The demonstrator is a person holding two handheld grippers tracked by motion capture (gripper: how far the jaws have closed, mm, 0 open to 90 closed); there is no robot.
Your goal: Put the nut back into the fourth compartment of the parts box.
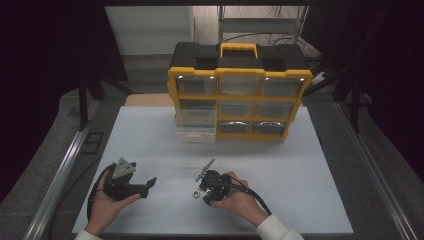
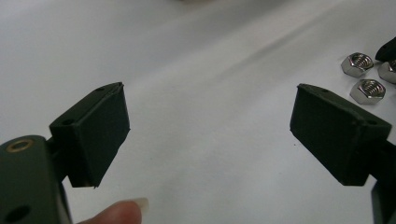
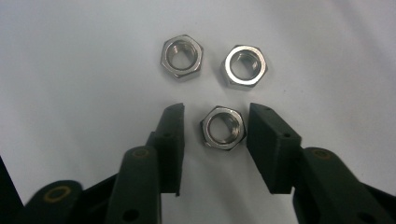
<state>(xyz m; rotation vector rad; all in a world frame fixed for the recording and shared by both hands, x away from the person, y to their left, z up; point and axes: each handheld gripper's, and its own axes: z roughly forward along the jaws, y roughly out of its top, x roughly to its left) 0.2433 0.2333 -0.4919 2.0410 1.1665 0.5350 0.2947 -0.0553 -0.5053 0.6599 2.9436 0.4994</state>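
Three silver steel hex nuts lay on the white desk (image 1: 150,150), well clear of its edges, with bare surface all around. The right tongs (image 3: 215,128) stood partly apart around the nearest hex nut (image 3: 223,127), one jaw touching or nearly so. The left tongs (image 2: 210,116) stood wide apart, empty, beside the group.

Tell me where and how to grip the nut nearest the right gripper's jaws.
Grip the nearest nut across two opposite flats, coming straight down from above. It lies flat on the table, hole up, so only its low side faces offer parallel surfaces. The right gripper already straddles it, one jaw either side, with a small gap on the left. The other two nuts lie apart, probably clear of the jaws.
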